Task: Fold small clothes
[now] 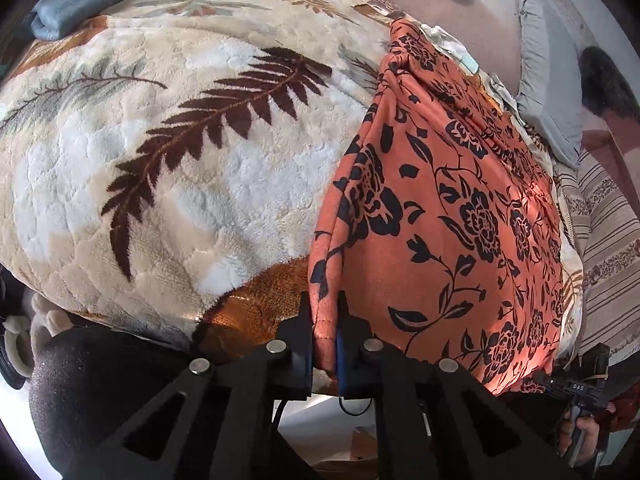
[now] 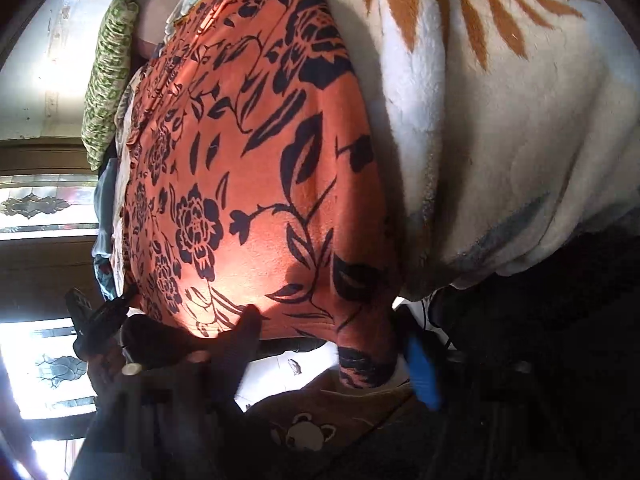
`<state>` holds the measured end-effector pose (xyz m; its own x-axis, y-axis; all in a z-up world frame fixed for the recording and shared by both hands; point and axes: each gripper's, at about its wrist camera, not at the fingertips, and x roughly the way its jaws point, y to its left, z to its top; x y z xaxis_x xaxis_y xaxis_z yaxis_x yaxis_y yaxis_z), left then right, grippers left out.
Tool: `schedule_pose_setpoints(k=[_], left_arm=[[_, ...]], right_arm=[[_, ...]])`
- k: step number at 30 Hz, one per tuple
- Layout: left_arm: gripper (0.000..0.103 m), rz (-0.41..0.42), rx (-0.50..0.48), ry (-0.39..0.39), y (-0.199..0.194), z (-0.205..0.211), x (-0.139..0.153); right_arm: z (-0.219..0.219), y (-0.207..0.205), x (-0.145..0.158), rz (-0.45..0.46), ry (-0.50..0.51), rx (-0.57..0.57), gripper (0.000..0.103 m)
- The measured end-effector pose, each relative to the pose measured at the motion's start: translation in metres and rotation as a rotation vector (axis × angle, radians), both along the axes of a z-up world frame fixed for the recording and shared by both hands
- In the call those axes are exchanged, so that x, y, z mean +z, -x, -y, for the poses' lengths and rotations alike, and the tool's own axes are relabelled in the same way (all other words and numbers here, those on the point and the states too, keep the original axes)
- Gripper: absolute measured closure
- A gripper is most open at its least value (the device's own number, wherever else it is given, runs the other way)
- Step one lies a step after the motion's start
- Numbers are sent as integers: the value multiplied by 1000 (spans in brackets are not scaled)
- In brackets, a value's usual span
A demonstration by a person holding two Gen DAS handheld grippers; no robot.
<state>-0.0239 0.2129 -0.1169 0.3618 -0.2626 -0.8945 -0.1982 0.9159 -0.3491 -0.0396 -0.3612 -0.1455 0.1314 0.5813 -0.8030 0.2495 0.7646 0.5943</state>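
- The left gripper (image 1: pixel 325 344) points steeply down, its jaws clamped on the near hem corner of the orange floral cloth (image 1: pixel 452 216).
- The right gripper (image 2: pixel 320 356), blurred, has its jaws closed on the cloth's other near corner.
- The cloth lies spread, rumpled at its far end, on a leaf-patterned fleece blanket (image 1: pixel 168 160) covering the bed.

Right gripper (image 2: pixel 332 356) smeared by motion blur at 6 o'clock; orange floral garment (image 2: pixel 256 184) cut off at 12 o'clock.
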Motion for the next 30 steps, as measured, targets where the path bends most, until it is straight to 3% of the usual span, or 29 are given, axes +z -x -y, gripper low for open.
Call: schedule_pose_setpoints(k=[1,4,6,9,11,12,14,15,16,19,20,22,23,24,25,26,27,30], left_arm=[[95,14,1,-9,2,0,5],[95,91,-20,-41,13,6,29],[94,70,-14,-40,10,7,27],[89,-61,14,-52,-2,4,-4],[79,-69,43,-2,-3,-2,-10],[74,-70,38,16,-3,-2,-8],[40,-48,30,25,-4,-2,-2],[34,-36,31,-6,-4,-1,0],[31,-29,34,-47,-6,1,1],[32,-13,29,-88,-6,2,2],[41,-14,18,-100,-7,4,1],[72,-44,5,-157,-7,8,-5],[80,-38,1,-152,-8,8,-4],[91,-36,-16,-141,-8,9,-3],[95,-27,-28,-142,-7,10,1],[96,-13,-37,-148,-6,11,6],[96,3,-45,-148,-5,13,11],[96,51,-55,-116,-2,12,30]], right_arm=[[3,2,3,7,18,-14,93],[22,14,34,104,50,-92,94],[33,20,57,155,101,-121,94],[48,20,43,81,153,-154,91],[49,17,34,31,124,-141,92],[48,16,38,48,108,-148,86],[45,15,46,78,65,-149,50],[43,13,49,99,36,-146,26],[40,10,51,120,19,-134,25],[22,-1,42,55,116,-74,25],[17,-2,38,37,114,-62,25],[9,-6,29,11,110,-24,25],[5,-7,23,1,113,-7,25],[2,-10,15,-17,100,5,32],[0,-11,6,-38,67,9,69],[0,-10,-1,-55,26,5,90],[0,-9,-2,-52,-2,3,94],[6,-4,15,22,-80,-27,95]])
